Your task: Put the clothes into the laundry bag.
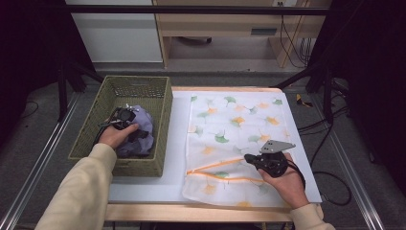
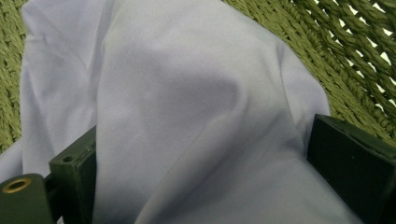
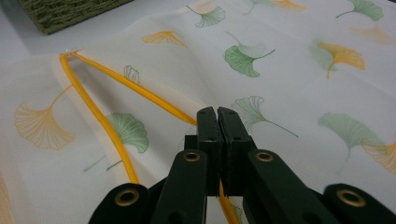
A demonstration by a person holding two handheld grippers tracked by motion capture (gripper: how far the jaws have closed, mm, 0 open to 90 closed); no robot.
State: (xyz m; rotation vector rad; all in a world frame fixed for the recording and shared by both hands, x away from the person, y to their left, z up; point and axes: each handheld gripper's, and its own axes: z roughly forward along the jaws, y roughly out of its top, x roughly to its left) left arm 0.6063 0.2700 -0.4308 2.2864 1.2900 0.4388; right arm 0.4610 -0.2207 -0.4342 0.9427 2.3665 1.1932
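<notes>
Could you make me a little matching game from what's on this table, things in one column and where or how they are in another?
Things:
1. lilac cloth
2. mesh bag
3. right gripper
4. left gripper

States:
A. spread flat on the white table
B. jaws apart around a fold of fabric
C. bundled inside the green basket
D. jaws together at the orange zipper

Pairs: 1-C, 2-A, 3-D, 4-B
</notes>
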